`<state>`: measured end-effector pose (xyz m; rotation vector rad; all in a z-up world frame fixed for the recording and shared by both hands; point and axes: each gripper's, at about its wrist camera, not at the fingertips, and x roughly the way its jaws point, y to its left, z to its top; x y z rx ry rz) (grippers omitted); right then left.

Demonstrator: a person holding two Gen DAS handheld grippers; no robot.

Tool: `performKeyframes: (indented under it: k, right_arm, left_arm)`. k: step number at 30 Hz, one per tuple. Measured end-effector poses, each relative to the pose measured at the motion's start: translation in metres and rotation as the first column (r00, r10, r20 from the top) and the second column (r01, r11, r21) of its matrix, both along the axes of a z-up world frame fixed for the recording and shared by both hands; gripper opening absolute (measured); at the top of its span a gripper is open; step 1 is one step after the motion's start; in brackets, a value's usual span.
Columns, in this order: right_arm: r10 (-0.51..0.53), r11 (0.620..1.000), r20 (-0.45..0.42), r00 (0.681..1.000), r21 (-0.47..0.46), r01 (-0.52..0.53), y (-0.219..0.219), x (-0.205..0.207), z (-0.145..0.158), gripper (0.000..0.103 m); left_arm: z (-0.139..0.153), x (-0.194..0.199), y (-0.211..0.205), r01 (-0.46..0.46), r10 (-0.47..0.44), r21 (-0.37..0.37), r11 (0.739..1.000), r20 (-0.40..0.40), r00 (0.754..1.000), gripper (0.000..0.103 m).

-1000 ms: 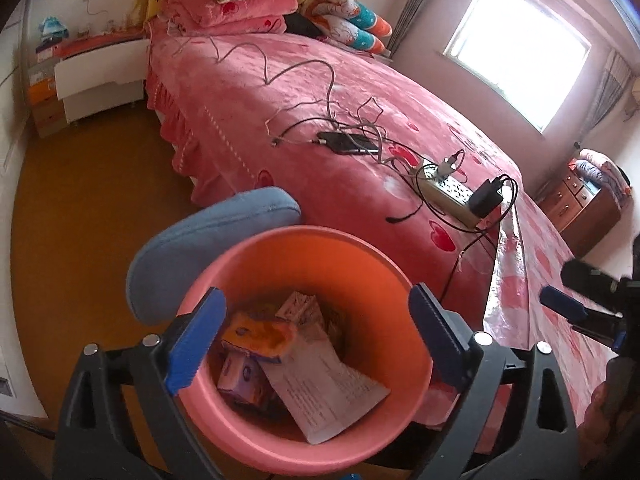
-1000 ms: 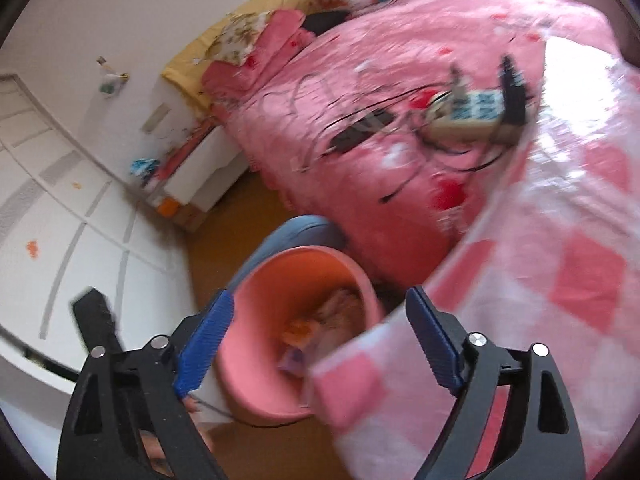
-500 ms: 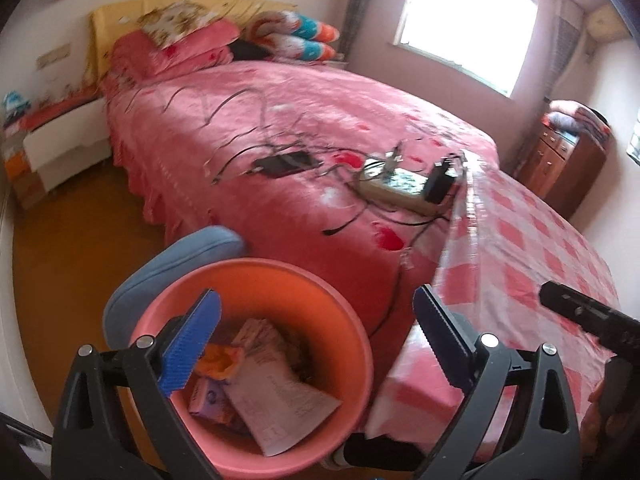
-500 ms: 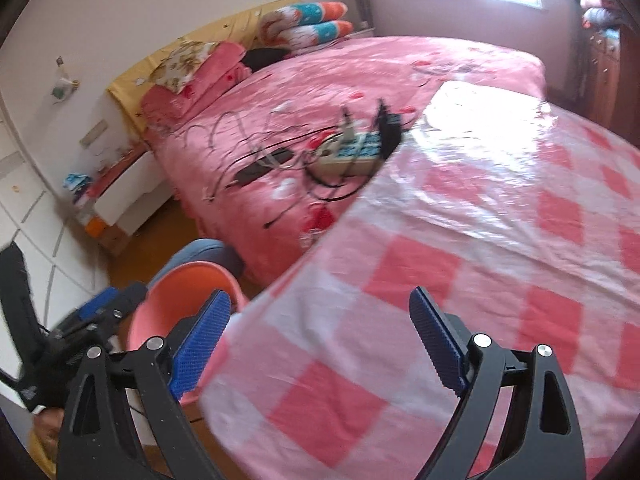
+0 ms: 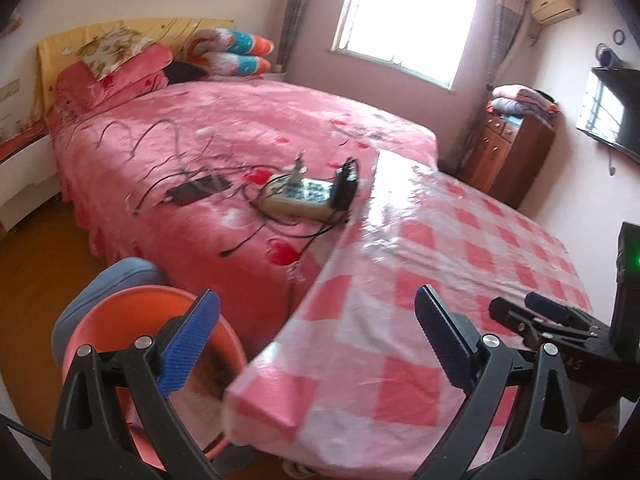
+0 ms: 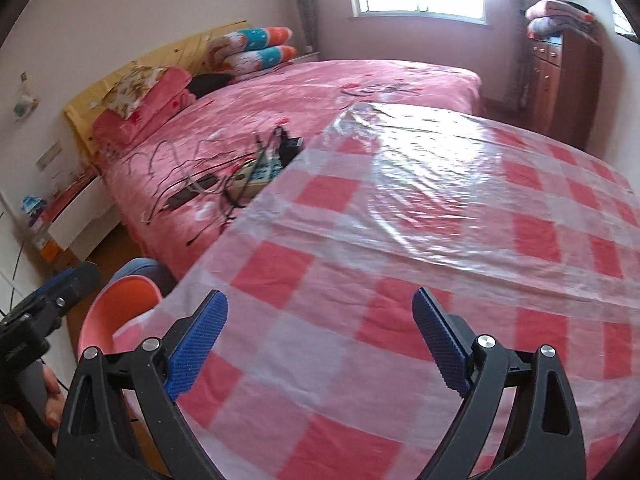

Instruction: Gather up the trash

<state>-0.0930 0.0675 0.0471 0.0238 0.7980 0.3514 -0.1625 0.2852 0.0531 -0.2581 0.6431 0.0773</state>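
Both grippers have swung up and away from the bin since the earlier frames, which looked down into it; its contents are now mostly hidden.

Pink bed (image 5: 248, 128) fills the far half of the room, with folded bedding at the headboard. Checked tablecloth (image 6: 400, 264), pink and white under clear plastic, covers the table in front of both cameras and abuts the bed's near side. Wooden cabinet (image 5: 516, 156) stands against the far wall below the window.

Orange trash bin (image 5: 120, 312) sits on the floor at the table's corner, just beside a blue-grey cushion (image 5: 116, 280) (the bin's rim is partly covered by the cloth edge). Power strip (image 5: 300, 198) lies on the bed amid loose cables.

Left gripper (image 5: 316, 340) hangs over the table corner and bin, jaws spread wide, nothing between them. Right gripper (image 6: 320, 340) is over the tablecloth, likewise spread and empty.
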Motion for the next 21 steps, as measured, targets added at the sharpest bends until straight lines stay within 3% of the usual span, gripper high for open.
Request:
performKeyframes:
  k: [9,21]
  right_arm:
    - [-0.082,0.997,0.058,0.995,-0.003,0.083,-0.042,-0.008,0.009,0.093]
    - [-0.207,0.978,0.115,0.972,0.010,0.207,-0.108,-0.017,0.014,0.093]
  left_arm:
    - [0.015,0.013,-0.039,0.063,-0.062,-0.016,0.998,0.020,0.998,0.099]
    - [0.027,0.029,-0.111,0.173,-0.175,0.040,0.984,0.038,0.984,0.099]
